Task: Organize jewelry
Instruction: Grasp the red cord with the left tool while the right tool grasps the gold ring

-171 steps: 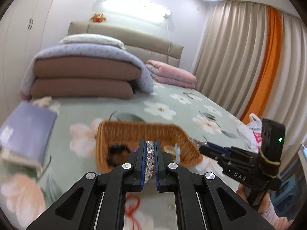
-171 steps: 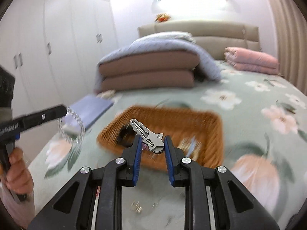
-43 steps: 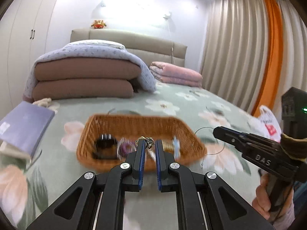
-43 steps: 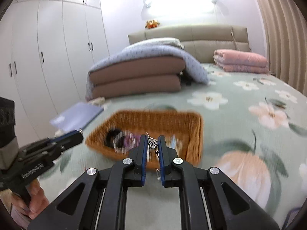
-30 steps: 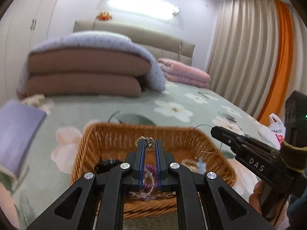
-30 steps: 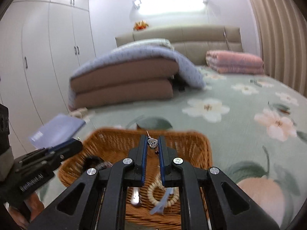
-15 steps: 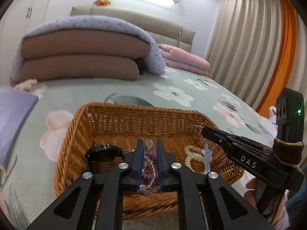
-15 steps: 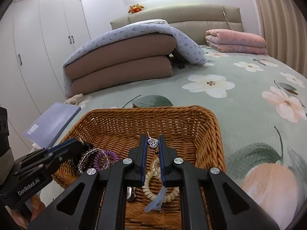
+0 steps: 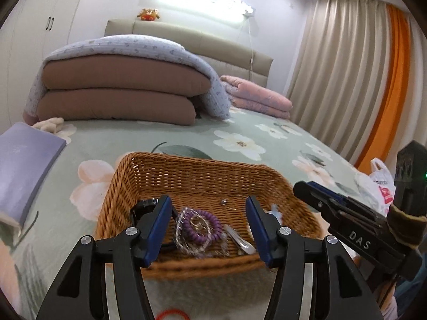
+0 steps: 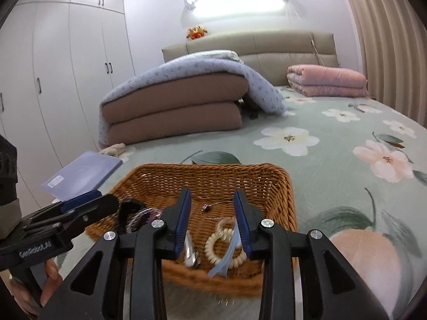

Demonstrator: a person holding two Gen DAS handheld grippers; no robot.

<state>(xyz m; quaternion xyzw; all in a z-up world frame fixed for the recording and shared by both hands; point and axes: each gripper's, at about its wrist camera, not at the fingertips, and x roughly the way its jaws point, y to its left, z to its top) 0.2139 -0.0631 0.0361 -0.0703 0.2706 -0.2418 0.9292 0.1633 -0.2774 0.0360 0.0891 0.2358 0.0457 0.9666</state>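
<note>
Both claws hang over the wicker basket [image 9: 186, 172] on the floral bedspread [image 10: 333, 165]: left gripper [image 9: 208, 221] and right gripper [image 10: 212, 214] are opening, nothing clamped between their pads. Inside lie a purple coil band [image 9: 204, 225], cream coil band [image 10: 224, 245] and small pendant [image 10: 206, 207].

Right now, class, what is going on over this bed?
A person holds a gripper in each hand over a wicker basket on the flowered bed, sorting jewelry. Both the left gripper and the right gripper are opening, with nothing between their pads. In the basket lie a purple coil band, a cream coil band, a thin pendant chain and a blue clip. A red loop lies on the bed outside it.
</note>
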